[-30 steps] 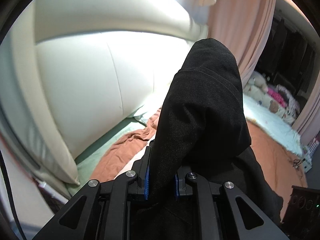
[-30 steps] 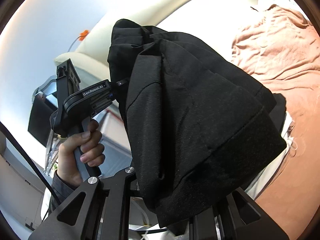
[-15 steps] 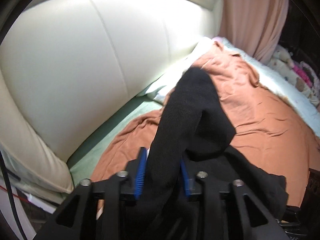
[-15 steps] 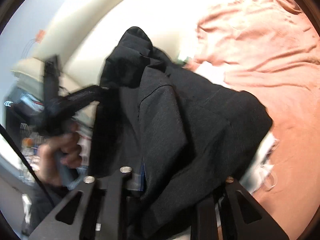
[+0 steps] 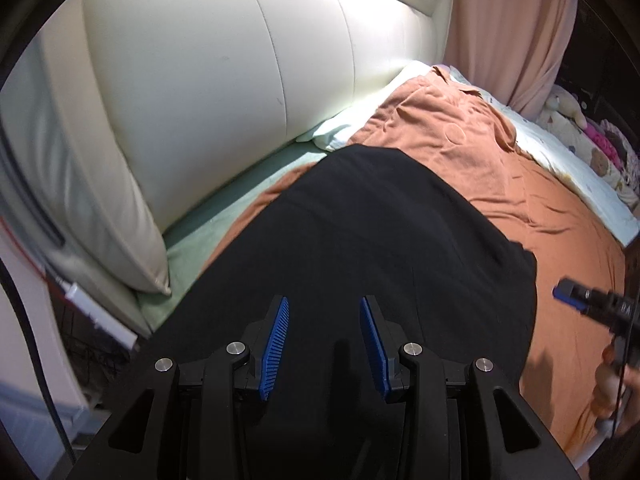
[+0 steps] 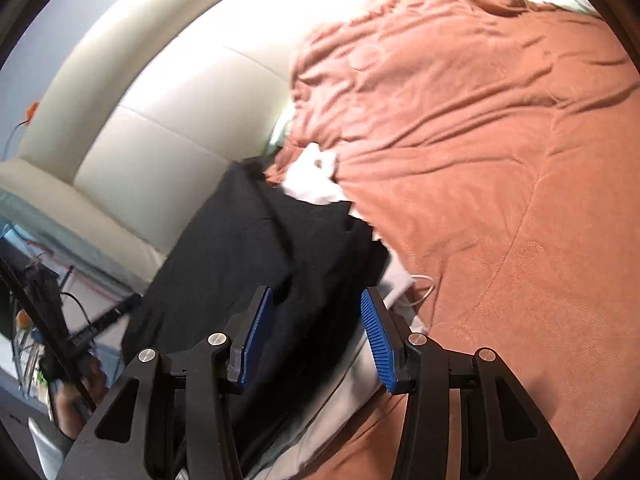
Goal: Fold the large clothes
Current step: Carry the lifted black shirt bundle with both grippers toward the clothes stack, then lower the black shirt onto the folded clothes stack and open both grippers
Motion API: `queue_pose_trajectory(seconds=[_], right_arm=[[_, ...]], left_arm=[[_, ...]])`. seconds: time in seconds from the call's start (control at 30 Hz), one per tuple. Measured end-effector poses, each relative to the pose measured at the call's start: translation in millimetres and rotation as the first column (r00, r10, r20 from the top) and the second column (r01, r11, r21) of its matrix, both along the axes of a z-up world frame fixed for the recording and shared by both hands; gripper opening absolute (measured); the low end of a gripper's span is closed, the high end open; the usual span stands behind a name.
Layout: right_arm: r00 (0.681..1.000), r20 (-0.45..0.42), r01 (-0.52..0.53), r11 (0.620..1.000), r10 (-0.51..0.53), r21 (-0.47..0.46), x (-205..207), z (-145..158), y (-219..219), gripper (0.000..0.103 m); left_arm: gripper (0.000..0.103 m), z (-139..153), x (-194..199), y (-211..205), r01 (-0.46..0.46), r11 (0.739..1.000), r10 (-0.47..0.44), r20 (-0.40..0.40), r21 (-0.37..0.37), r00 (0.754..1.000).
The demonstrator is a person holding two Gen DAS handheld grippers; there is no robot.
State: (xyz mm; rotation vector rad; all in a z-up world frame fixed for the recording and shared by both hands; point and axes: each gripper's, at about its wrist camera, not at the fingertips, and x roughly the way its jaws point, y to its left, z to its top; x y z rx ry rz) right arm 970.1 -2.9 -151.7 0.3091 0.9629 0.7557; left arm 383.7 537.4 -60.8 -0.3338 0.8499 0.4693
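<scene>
A black garment (image 5: pixel 380 240) lies folded flat on the bed near the headboard, over the orange blanket (image 5: pixel 540 184). My left gripper (image 5: pixel 324 304) is open and empty just above its near part. The garment also shows in the right wrist view (image 6: pixel 248 248), with a white cloth (image 6: pixel 316 180) at its far edge. My right gripper (image 6: pixel 316 300) is open and empty over the garment's right edge. The right gripper's tip (image 5: pixel 576 300) appears at the right of the left wrist view.
A cream padded headboard (image 5: pixel 240 80) runs along the left. A green sheet (image 5: pixel 224 216) shows beside it. A pink curtain (image 5: pixel 516 32), pale bedding and soft toys (image 5: pixel 568 104) are at the far right. A white cable (image 6: pixel 420 288) lies by the garment.
Both grippers held the black garment up in the air, then lowered it onto the bed. Both have opened and let it go; it now lies flat.
</scene>
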Motion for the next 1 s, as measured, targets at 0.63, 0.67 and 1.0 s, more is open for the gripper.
queue_pose_trajectory(seconds=[0.63,0.67,1.0], right_arm=[[0.962,-0.112,-0.252,0.967,0.248,-0.026,-76,-15,69,0.078],[0.962,-0.123,-0.246,0.969,0.242,-0.022,-72,-19,71,0.078],[0.988,-0.145,-0.05,0.998,0.053,0.025,-13,-34,44,0.072]], left_arm=[[0.088,-39,-102,3,-0.249,0.959,0.252,0.002,-0.137,0.968],[0.089,-44,-102,5,-0.259,0.954,0.262,0.0,-0.149,0.965],[0.08,-63,-93,38,-0.316,0.916,0.342,0.071,-0.247,0.937]])
